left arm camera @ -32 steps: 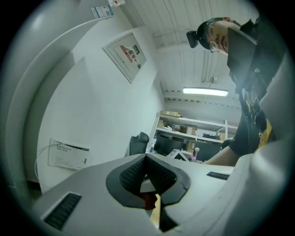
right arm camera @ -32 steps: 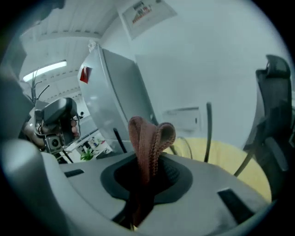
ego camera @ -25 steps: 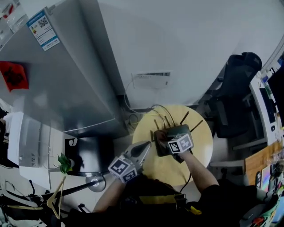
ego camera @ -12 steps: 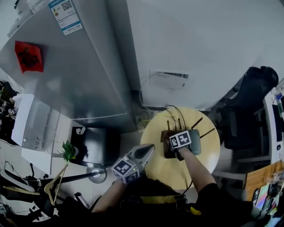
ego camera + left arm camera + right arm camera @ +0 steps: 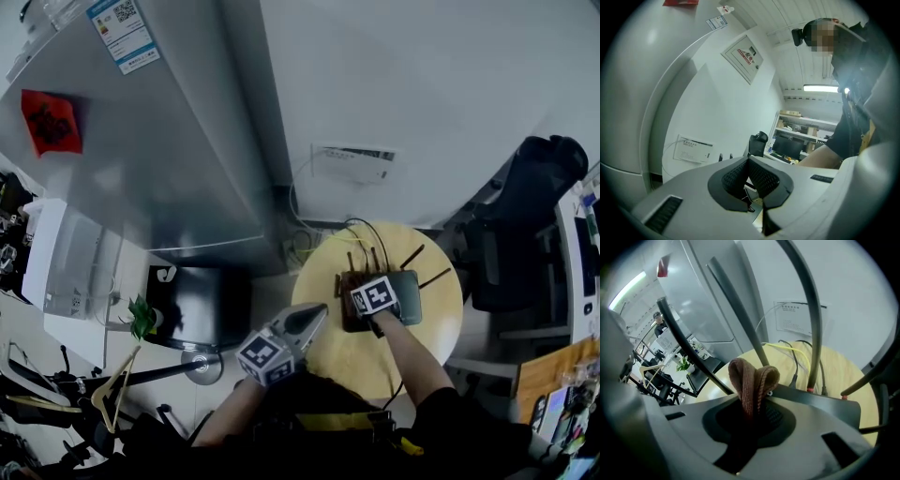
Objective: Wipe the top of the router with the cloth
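Right gripper (image 5: 754, 416): jaws clamped on cloth (image 5: 751, 378), had shifted slightly across router (image 5: 410, 283) beneath them; wiping was underway. Left gripper (image 5: 751, 178): jaws together, empty.

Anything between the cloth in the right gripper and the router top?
Nothing visible. The right gripper, shut on the cloth, sits right over the router. The antennas rise beyond the cloth at the router's far edge, not between the two.

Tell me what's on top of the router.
The right tongs, shut on a brown cloth, sit over the router. The tongs cover the spot beneath, so whether the cloth touches the top can't be seen.
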Demonstrator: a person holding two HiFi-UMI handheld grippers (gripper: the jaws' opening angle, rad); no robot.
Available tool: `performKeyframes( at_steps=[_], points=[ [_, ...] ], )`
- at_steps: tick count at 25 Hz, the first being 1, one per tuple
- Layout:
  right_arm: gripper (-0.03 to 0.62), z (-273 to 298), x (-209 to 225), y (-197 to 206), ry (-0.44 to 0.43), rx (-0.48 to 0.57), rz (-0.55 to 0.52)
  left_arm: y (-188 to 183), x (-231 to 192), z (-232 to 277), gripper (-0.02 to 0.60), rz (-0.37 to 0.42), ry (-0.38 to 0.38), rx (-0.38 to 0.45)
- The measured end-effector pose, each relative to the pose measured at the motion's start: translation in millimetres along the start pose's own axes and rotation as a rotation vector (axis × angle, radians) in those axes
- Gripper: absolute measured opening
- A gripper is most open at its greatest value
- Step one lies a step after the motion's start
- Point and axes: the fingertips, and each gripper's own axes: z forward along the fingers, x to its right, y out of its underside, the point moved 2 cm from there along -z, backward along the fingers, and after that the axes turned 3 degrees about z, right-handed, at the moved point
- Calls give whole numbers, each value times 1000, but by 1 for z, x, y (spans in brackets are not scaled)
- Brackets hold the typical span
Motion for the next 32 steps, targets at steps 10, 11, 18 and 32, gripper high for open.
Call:
performKeyframes(
  at_steps=[10, 11, 18, 32],
  points=[
    [67, -14, 33, 12, 70, -13, 7, 10, 4, 8, -8, -2, 28, -22],
    [67, -15, 37, 13, 79, -5, 10, 11, 5, 10, -8, 4, 36, -25],
    [67, -24, 59, 19, 101, 9, 41, 7, 5, 17, -8, 14, 55, -12],
    [67, -43, 106, 40, 214, -7, 83, 13, 4, 18, -8, 13, 76, -41]
  ],
)
